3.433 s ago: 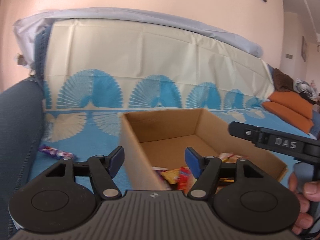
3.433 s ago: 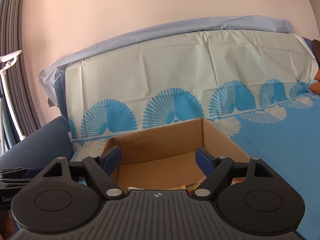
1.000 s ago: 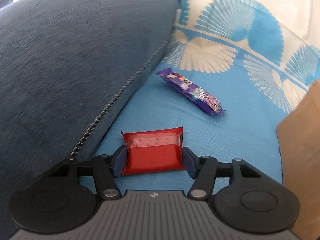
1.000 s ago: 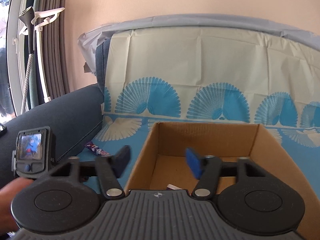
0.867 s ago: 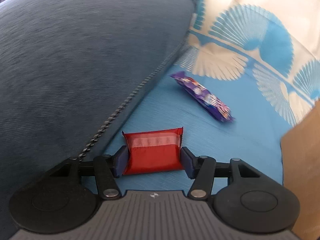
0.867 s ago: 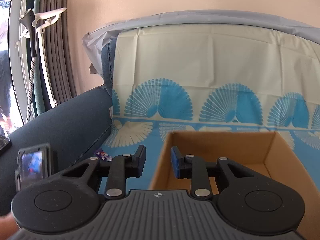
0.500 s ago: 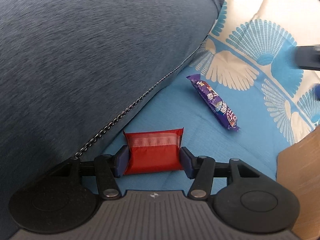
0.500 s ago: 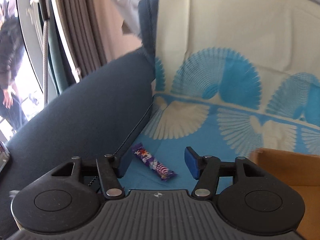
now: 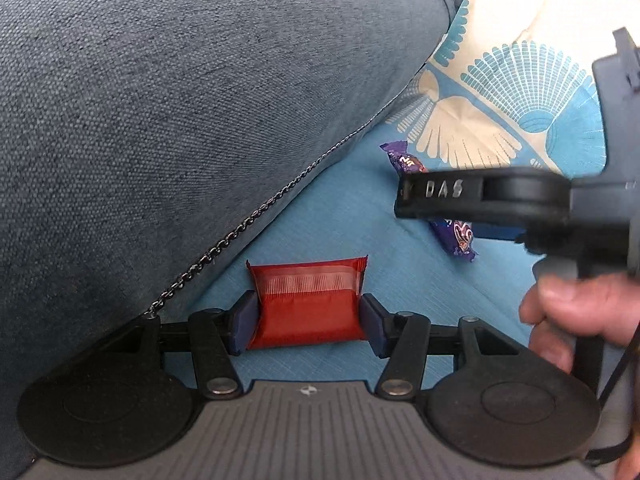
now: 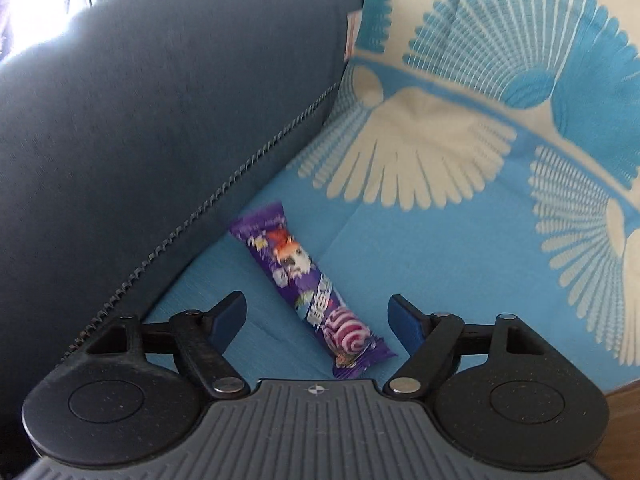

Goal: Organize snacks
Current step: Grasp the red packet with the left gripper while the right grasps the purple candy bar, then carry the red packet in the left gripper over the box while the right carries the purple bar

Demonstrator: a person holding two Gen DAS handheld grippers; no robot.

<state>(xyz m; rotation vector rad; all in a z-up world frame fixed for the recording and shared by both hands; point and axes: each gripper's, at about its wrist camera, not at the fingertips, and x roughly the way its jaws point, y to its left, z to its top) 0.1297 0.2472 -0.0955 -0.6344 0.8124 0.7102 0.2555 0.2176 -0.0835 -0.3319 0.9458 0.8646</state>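
Left wrist: "DAS" on right hand-held gripper (image 9: 440, 196).

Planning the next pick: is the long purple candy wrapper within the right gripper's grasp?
Probably yes: the right gripper is open, its fingers straddling the long purple candy wrapper, nothing between.

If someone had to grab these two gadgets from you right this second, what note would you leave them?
Left hand-held gripper: shut on the red snack packet, low over the blue sofa cover.
Right hand-held gripper: open, fingers either side of the purple candy bar, which lies flat beside the dark armrest.
Done: red packet gripped.
Left: close on the purple bar, then put both away with the other snacks.
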